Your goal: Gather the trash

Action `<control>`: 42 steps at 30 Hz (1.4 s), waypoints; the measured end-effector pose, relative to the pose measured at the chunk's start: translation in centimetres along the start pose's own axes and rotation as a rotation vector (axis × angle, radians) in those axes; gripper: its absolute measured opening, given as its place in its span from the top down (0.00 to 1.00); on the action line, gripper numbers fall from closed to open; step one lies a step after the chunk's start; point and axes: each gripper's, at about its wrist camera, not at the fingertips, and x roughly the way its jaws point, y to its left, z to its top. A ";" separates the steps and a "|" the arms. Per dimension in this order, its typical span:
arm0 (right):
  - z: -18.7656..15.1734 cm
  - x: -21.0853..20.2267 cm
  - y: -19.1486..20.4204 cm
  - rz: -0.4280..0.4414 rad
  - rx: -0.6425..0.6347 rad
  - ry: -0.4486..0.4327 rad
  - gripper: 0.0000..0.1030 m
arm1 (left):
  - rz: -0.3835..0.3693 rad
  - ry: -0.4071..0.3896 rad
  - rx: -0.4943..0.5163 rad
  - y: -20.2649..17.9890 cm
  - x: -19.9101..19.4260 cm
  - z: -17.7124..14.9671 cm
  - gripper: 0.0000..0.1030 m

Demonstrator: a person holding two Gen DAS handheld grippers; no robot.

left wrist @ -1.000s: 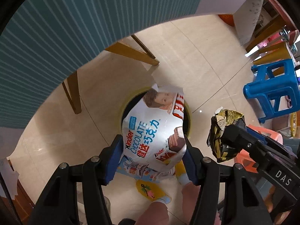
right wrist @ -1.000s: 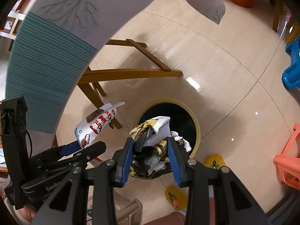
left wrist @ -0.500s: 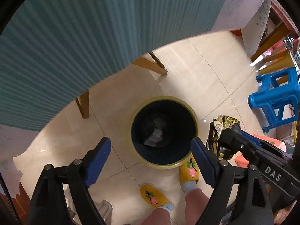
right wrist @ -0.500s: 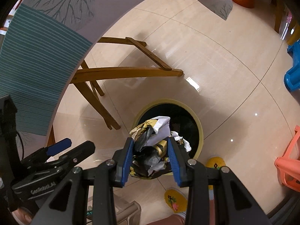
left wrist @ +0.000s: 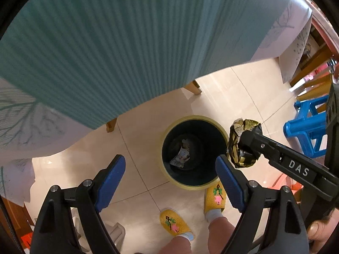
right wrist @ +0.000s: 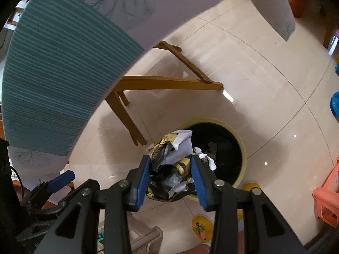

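Observation:
A round bin with a yellow rim [left wrist: 177,124] stands on the tiled floor below both grippers; it also shows in the right wrist view [right wrist: 241,141]. A white Kinder wrapper [left wrist: 181,156] lies at its bottom. My left gripper [left wrist: 169,170] is open and empty above the bin's left side. My right gripper [right wrist: 170,169] is shut on a crumpled black, gold and white wrapper [right wrist: 172,163], held above the bin's near rim; the wrapper shows in the left wrist view [left wrist: 243,141] at the bin's right edge.
A table with a teal and white cloth [left wrist: 106,42] overhangs on the left, on wooden legs [right wrist: 165,83]. A blue stool [left wrist: 307,124] and an orange stool [right wrist: 327,196] stand to the right. The person's yellow slippers [left wrist: 214,196] are beside the bin.
My left gripper opened and let go of the Kinder wrapper, which fell into the bin. The left gripper then rose and drew back. The right gripper kept its wrapper and shifted slightly over the bin.

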 end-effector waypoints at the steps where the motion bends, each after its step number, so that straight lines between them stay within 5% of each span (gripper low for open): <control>1: 0.1 0.0 0.2 0.000 -0.002 0.001 0.60 | 0.002 -0.005 -0.005 0.2 -0.4 -0.1 0.17; 8: 0.3 -0.8 2.2 -0.025 -0.039 -0.008 0.42 | 0.009 -0.020 -0.040 1.1 -2.7 -0.2 0.16; 25: 0.6 -8.7 7.1 -0.056 -0.120 -0.032 0.38 | -0.016 -0.102 -0.050 1.7 -13.0 1.8 0.16; 42: -1.9 -22.0 16.0 -0.038 -0.234 -0.098 0.38 | -0.033 -0.323 -0.015 4.4 -28.5 1.2 0.16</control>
